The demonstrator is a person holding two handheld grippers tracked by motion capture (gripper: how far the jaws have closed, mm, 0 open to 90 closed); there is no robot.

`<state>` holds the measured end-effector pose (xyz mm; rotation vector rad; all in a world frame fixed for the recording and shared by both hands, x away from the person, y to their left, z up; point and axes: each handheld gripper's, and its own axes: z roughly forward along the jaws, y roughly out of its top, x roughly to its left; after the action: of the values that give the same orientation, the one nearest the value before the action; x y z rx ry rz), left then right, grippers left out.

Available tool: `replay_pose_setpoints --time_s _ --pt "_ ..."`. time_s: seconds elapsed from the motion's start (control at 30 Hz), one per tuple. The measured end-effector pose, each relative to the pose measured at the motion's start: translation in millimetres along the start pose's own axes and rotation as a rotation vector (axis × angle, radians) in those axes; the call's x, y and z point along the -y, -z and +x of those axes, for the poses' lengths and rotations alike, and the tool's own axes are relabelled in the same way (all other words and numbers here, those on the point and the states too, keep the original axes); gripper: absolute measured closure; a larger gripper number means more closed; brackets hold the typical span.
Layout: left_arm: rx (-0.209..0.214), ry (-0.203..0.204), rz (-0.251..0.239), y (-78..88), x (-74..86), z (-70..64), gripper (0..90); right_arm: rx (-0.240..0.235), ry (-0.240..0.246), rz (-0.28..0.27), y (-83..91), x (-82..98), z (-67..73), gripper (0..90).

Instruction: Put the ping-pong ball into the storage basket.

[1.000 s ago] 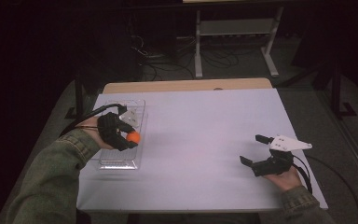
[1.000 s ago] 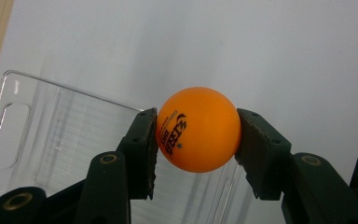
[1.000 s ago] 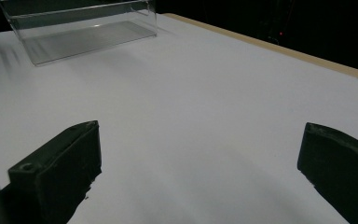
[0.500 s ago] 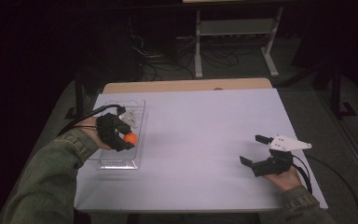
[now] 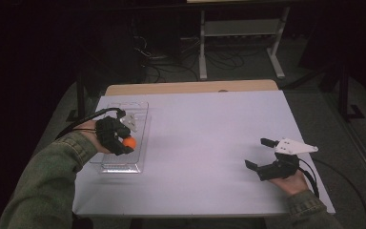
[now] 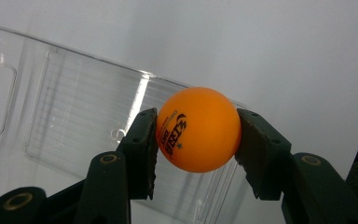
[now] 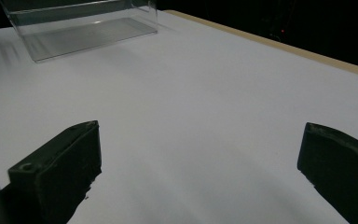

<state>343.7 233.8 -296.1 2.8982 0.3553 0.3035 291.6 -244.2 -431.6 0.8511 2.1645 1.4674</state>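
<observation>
An orange ping-pong ball (image 6: 198, 129) with black print sits clamped between the two black jaws of my left gripper (image 6: 196, 140), which is shut on it. In the high view that left gripper (image 5: 126, 143) holds the ball (image 5: 129, 142) above a clear plastic tray (image 5: 119, 167) at the table's left side. The tray (image 6: 65, 112) lies under the ball in the left gripper view. My right gripper (image 5: 261, 153) rests low over the white table at the right, jaws wide open with nothing between them; the right gripper view shows the same gripper (image 7: 200, 172) over bare table.
The white table top (image 5: 205, 138) has a wooden strip (image 5: 190, 88) along its far edge. In the right gripper view the clear tray (image 7: 81, 25) stands far off at the upper left. Dark floor, cables and a white stand (image 5: 240, 28) lie beyond the table.
My left gripper with the ball has shifted slightly toward the tray's near part. The right gripper has stayed in place.
</observation>
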Motion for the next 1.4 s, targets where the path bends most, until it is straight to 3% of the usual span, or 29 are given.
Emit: replay_pose_setpoints --time_s 1.4 --pt "0.036 -0.001 0.033 -35.9 4.3 2.3 50.3 -0.002 0.007 -0.005 2.4 0.1 1.0 0.0"
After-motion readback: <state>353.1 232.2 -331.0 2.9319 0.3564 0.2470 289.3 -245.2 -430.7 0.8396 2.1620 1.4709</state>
